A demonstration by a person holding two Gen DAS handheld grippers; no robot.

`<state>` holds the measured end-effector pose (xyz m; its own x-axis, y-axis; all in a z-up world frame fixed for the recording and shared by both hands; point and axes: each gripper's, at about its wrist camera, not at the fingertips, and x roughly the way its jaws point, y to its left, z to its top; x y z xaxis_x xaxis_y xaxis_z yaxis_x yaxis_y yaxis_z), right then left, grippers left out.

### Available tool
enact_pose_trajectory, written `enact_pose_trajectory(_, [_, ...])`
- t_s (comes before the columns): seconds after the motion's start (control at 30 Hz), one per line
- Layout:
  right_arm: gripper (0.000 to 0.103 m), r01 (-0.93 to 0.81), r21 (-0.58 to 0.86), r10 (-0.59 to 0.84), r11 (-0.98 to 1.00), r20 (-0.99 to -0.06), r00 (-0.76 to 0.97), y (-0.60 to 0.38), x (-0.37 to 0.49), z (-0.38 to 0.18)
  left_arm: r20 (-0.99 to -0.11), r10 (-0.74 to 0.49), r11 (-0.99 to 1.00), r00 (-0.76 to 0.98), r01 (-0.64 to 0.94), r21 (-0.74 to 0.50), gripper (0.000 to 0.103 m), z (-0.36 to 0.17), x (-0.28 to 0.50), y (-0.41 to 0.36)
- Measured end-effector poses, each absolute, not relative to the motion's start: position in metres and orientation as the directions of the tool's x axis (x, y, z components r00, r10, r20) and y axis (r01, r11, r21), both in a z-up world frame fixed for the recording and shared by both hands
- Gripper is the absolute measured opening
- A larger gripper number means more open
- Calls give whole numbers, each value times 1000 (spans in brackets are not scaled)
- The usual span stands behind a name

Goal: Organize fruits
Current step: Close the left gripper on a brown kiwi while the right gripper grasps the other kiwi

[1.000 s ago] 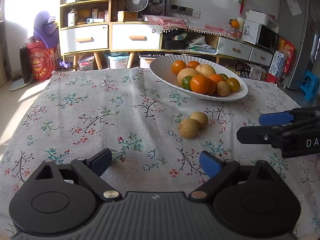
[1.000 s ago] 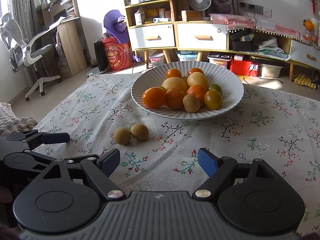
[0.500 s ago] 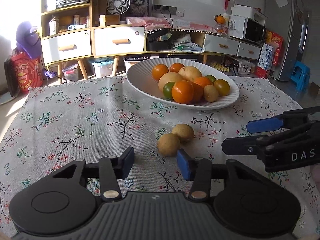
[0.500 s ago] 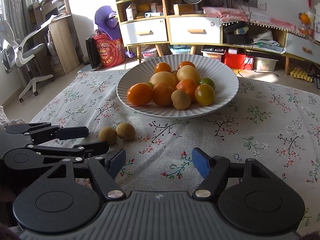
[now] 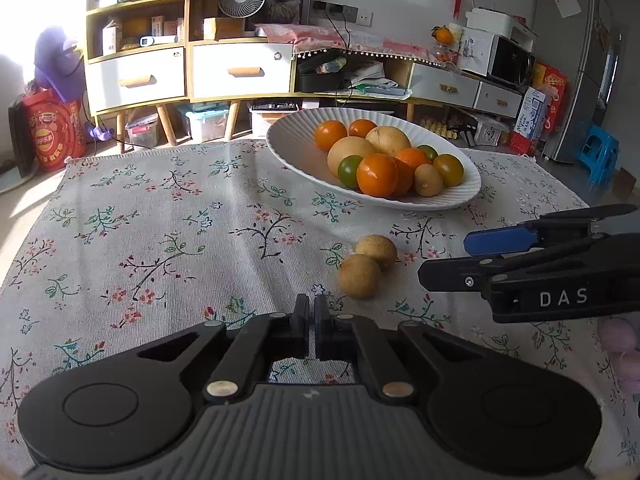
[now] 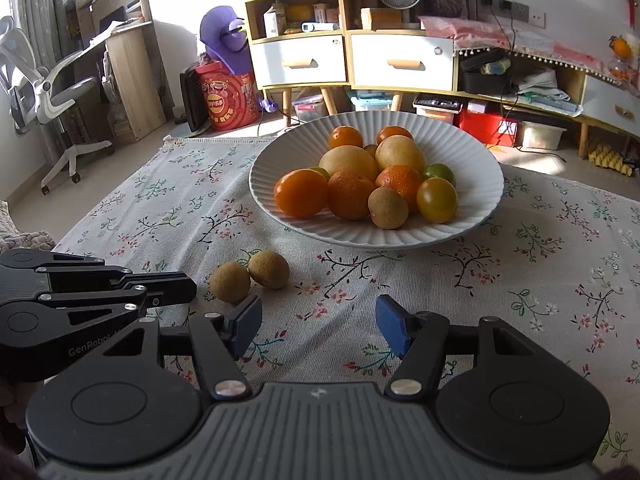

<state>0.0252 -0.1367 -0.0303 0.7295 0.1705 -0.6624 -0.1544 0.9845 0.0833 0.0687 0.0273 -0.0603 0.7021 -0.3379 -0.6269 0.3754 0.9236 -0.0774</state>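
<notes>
Your left gripper (image 5: pixel 311 312) had its jaws pressed nearly together with nothing between them, low over the floral tablecloth (image 5: pixel 168 232). Just ahead and to the right of its tips lay two small brown fruits (image 5: pixel 359 276) (image 5: pixel 376 252), touching each other on the cloth. Farther back sat the white ribbed bowl (image 5: pixel 296 140), heaped with orange, yellow and green fruits. Your right gripper (image 5: pixel 496 256) reached in from the right, near the loose pair.

From the right wrist, your right gripper (image 6: pixel 319 322) stood wide apart, gripping nothing. The two brown fruits (image 6: pixel 230 282) (image 6: pixel 269 269) lay just beyond its left finger, between it and the bowl (image 6: pixel 472 160). The left gripper (image 6: pixel 176 290) pointed at them from the left.
</notes>
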Motion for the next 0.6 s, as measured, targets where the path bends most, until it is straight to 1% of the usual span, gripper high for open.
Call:
enact_pose_trajectory(0.03, [55,-163,78,173,984,-663,729,-135,27,-30,-625,-341,923,702,374,-83,0,-60,68,27])
enact_pose_trajectory(0.07, [52,-171,73,176,982,-663,728,-133,29,-29,-626,-348,921,698,378,-91,7,-61,69,27])
enact_pose_trajectory(0.1, [47,-178,67,178,982,-662,728,-131,31,-29,-624,-356,919,695,383,-96,11,-61,69,27])
enact_pose_trajectory(0.17, [39,-191,53,178,980,-665,725,-128,36,-29,-622,-364,914,693,393,-96,24,-62,68,25])
enact_pose_trajectory(0.27, [35,-210,43,184,977,-669,721,-125,41,-31,-618,-372,906,693,416,-78,34,-63,69,19])
enact_pose_trajectory(0.4, [33,-241,38,202,970,-675,710,-119,45,-35,-617,-379,896,690,440,-59,36,-64,75,13])
enact_pose_trajectory(0.43, [33,-243,53,214,968,-676,705,-119,46,-36,-616,-376,897,692,438,-55,36,-64,76,12])
enact_pose_trajectory(0.5, [26,-251,82,239,964,-674,699,-121,48,-35,-612,-380,899,694,434,-66,36,-65,80,13])
enact_pose_trajectory(0.6, [26,-245,144,276,959,-673,686,-125,53,-34,-601,-394,898,695,431,-90,36,-65,84,14])
